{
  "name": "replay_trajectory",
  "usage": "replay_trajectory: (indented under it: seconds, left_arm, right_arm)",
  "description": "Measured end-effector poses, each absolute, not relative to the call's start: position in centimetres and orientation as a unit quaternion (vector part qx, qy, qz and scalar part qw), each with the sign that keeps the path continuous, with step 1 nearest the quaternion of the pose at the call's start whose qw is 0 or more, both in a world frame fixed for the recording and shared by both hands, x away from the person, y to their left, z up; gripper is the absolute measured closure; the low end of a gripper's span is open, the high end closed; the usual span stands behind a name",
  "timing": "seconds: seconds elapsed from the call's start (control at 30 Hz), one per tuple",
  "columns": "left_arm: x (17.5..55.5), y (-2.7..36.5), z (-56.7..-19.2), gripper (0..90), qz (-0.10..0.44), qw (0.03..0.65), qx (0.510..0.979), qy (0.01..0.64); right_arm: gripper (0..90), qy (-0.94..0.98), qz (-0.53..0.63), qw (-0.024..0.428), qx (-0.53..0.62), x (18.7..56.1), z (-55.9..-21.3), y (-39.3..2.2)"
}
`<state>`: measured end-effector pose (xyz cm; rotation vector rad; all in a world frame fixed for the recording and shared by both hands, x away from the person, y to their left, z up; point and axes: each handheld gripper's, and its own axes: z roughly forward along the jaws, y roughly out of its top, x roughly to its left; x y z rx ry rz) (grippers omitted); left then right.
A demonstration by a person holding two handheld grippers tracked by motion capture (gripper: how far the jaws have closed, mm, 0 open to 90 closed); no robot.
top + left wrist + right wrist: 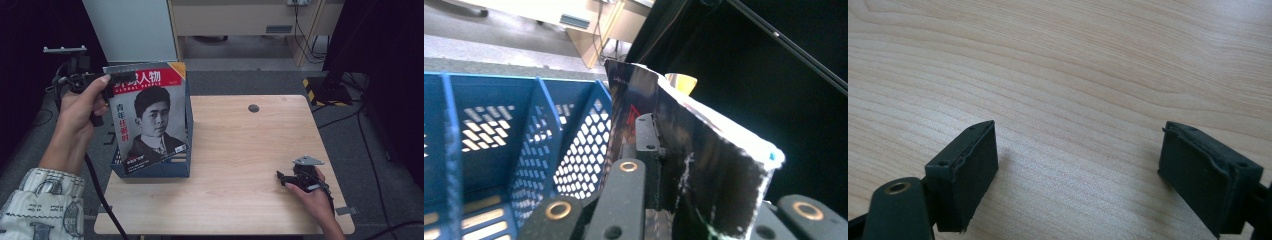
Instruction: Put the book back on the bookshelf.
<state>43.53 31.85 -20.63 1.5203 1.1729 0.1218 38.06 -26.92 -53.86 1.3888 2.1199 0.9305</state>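
Observation:
A magazine (150,120) with a portrait and a red title band stands upright at the front of a blue perforated file rack (150,169) on the left part of the wooden table (240,145). My left gripper (117,79) is shut on the magazine's top left corner. In the left gripper view the glossy magazine (704,150) sits pinched in my left gripper (651,135), with the file rack's (524,125) dividers to the left. My right gripper (282,176) rests low on the table near its front right, and in its own view it stands open (1078,165) over bare wood (1073,75).
A round cable hole (253,108) marks the table's far middle. A pale grey panel (132,27) stands behind the rack. A black stand with a hazard-striped foot (325,90) is on the floor at the right. Cables trail across the floor.

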Motion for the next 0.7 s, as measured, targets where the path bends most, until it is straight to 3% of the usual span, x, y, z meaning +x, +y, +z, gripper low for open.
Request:
replay_trajectory:
  seconds: [0.7]
  left_arm:
    - [42.5, 35.7, -21.2, 86.0, 0.08, 0.572, 0.625, 0.525]
  right_arm:
    - [16.0, 0.767, 0.336, 0.22, 0.501, 38.1, -53.9, -26.9]
